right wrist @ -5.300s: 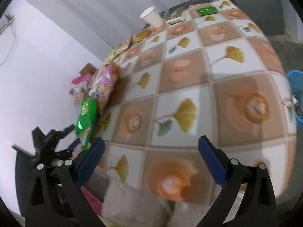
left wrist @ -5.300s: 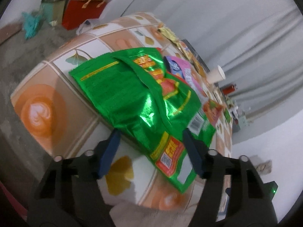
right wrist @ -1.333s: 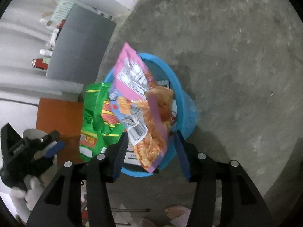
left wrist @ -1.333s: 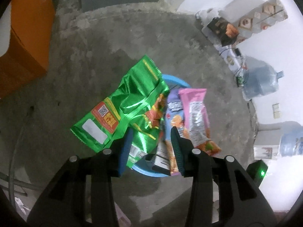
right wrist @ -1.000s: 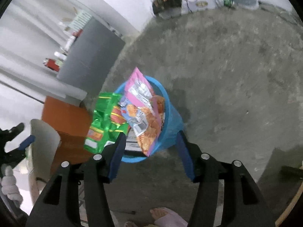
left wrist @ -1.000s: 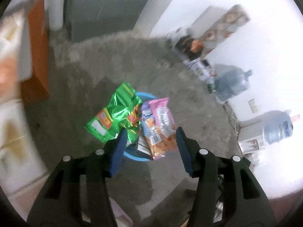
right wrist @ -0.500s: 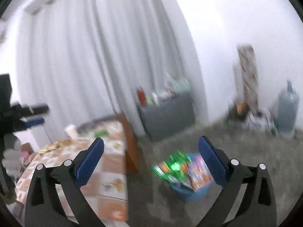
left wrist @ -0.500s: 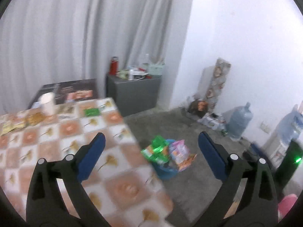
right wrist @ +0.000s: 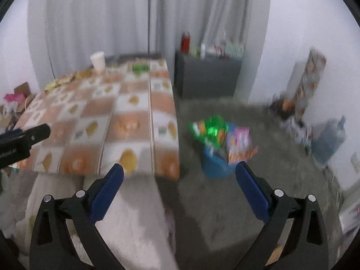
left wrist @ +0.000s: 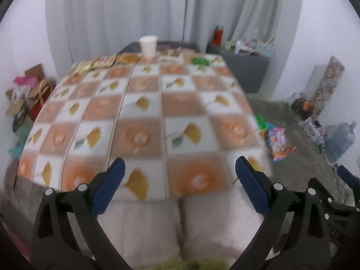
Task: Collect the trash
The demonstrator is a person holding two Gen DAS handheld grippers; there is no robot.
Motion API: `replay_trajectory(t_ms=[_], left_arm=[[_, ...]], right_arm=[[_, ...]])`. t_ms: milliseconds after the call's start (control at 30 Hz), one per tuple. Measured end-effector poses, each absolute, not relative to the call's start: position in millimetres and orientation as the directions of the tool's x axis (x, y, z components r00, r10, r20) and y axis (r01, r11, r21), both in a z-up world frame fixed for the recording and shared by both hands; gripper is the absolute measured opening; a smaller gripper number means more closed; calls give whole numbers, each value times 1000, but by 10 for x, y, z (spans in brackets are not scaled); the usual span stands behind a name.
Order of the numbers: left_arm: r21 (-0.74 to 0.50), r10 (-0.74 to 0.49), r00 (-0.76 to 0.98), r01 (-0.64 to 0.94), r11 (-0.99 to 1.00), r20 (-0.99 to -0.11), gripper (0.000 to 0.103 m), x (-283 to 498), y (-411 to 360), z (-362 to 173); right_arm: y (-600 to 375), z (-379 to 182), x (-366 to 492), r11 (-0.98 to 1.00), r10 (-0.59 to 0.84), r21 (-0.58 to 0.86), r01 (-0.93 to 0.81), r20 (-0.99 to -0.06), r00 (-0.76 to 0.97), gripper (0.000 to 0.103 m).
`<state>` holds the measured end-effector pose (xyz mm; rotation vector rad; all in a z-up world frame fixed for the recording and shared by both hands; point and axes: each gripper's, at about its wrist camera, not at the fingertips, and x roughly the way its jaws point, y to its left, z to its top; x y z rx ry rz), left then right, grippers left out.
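A table (left wrist: 144, 117) covered with a checkered cloth of orange squares and yellow leaf prints is seen in the middle of the room. Pale grey curtains (left wrist: 117, 11) are hung across the back wall, and white walls (right wrist: 290, 33) are seen to either side. A dark grey cabinet (right wrist: 207, 76) is placed against the back, right of the table, with blurred bottles on top. The floor (right wrist: 258, 191) is covered in rough grey concrete. Large water jugs (right wrist: 328, 139) are stood by the right wall, and cardboard boxes (left wrist: 24, 94) are heaped at the left. Soft, even light is cast throughout.
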<state>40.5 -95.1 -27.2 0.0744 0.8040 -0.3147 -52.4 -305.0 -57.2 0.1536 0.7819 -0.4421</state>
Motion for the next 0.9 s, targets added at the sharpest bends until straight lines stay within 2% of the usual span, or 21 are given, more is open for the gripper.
replay_trajectory(t_ms=[167,467,900], left_arm=[[-25,-222,642,302,953,-734,94,382,-949,-347],[31,-180,679,286,958,-711,94,397,-1056,-311],[25,-193,665,303,953,-721,94,407,-1105,-302]], right_arm=[[-3065,-626,-475,886,-370,-78,458,-715,593,97],[-3287,-631,-503,851,-407,-78,520,-723,558,97],[-3451,-603,-572,830,-428,-70,553,-716,552,97]])
